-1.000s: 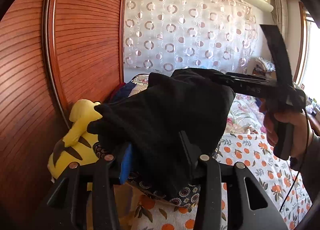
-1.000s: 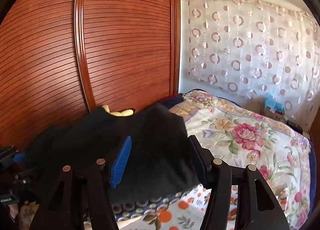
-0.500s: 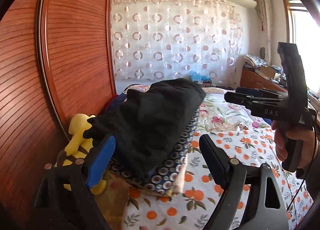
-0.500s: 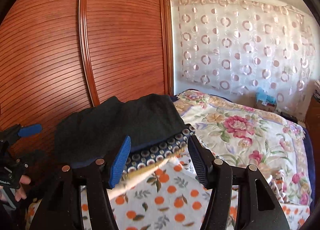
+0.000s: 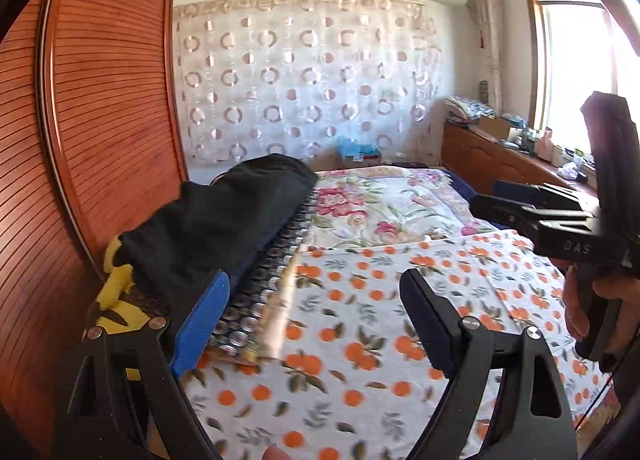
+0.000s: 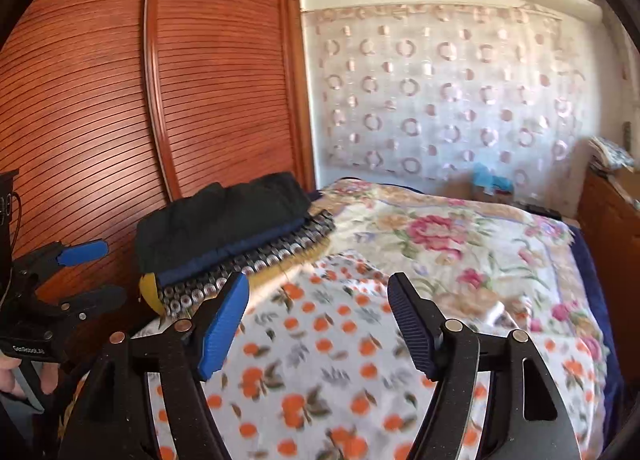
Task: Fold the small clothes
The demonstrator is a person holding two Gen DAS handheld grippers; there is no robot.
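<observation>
Both the left gripper [image 5: 312,318] and right gripper [image 6: 318,318] have backed off the folded black garment [image 5: 224,216], jaws just spread wide, empty.

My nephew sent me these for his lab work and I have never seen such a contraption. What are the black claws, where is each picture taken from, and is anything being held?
There is no robot: a person holds a hand-squeezed two-finger gripper in each hand, each carrying a wide-angle camera that looks along its fingers. One picture looks out from the left gripper, the other from the right gripper; each also glimpses the other at its edge. Both have just been opening and hold nothing. On the bed, over the orange-print sheet, a folded black garment tops a small stack of clothes near the wooden wardrobe. A yellow plush toy peeks out beside the stack.
</observation>
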